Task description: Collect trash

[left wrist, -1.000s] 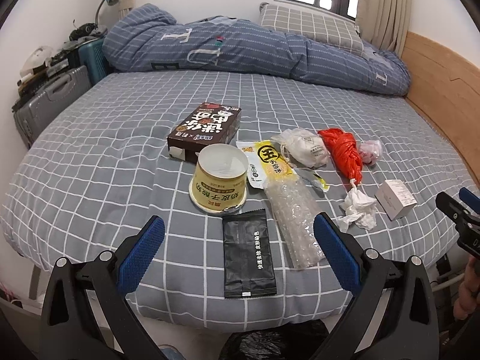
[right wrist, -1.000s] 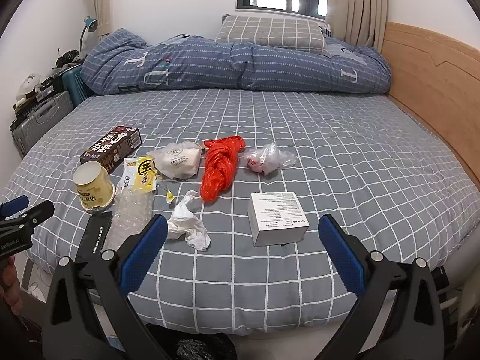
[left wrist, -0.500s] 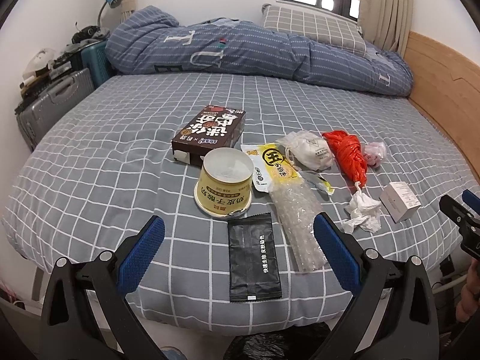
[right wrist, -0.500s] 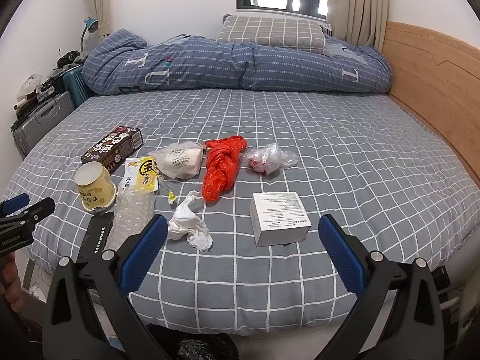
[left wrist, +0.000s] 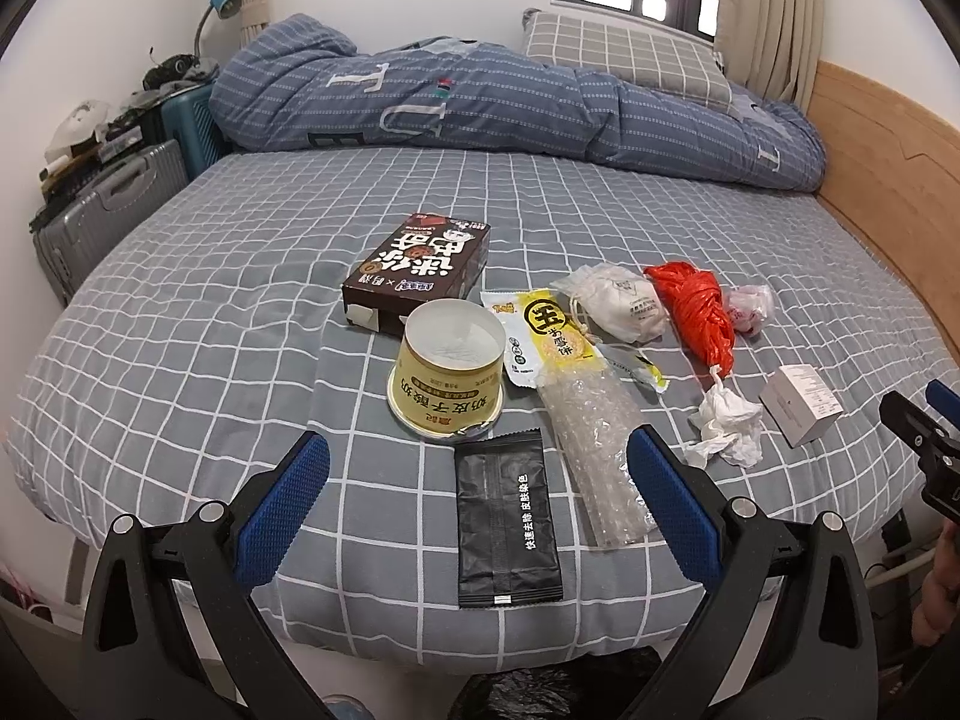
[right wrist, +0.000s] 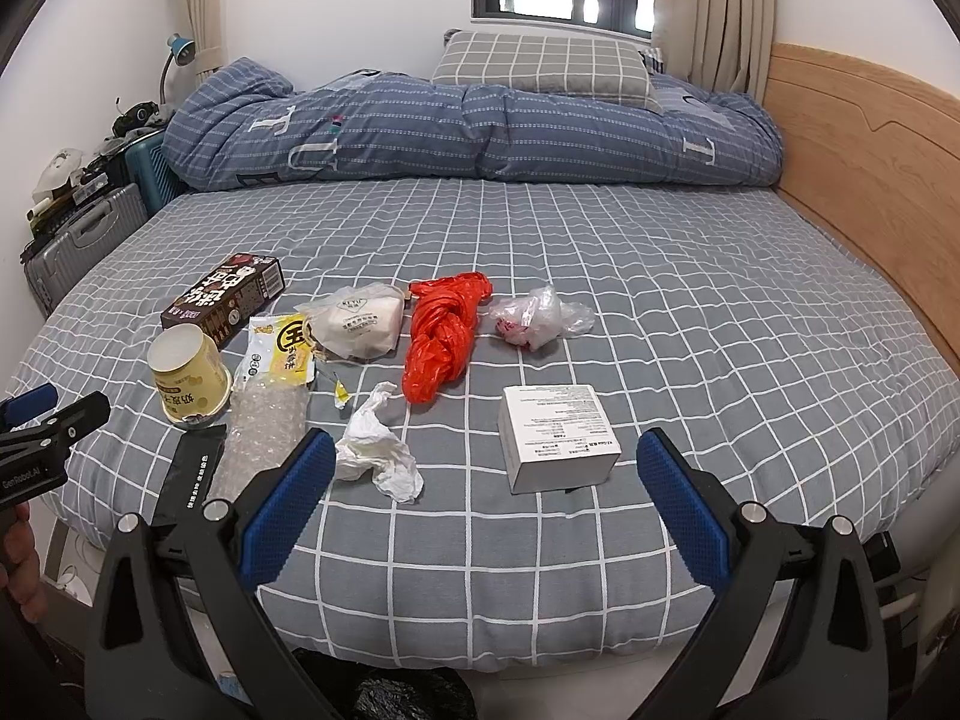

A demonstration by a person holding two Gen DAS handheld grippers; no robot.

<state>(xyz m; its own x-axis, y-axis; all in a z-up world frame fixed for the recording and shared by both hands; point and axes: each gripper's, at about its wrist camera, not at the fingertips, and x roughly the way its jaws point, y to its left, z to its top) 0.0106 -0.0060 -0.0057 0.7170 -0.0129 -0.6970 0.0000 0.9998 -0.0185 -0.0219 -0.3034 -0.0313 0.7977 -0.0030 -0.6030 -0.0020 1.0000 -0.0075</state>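
left wrist view: left tongs [left wrist: 477,495] spread wide, empty, over the near edge of the grey checked bed [left wrist: 210,324]. black flat sachet [left wrist: 507,519] lies between the pads, yellow paper cup [left wrist: 447,378] just beyond. open sheet to the left.

right wrist view: right tongs [right wrist: 486,498] spread wide, empty. white cardboard box [right wrist: 558,435] and crumpled white tissue [right wrist: 378,450] lie ahead, open sheet to the right. compared with a second ago, both views sit slightly closer.
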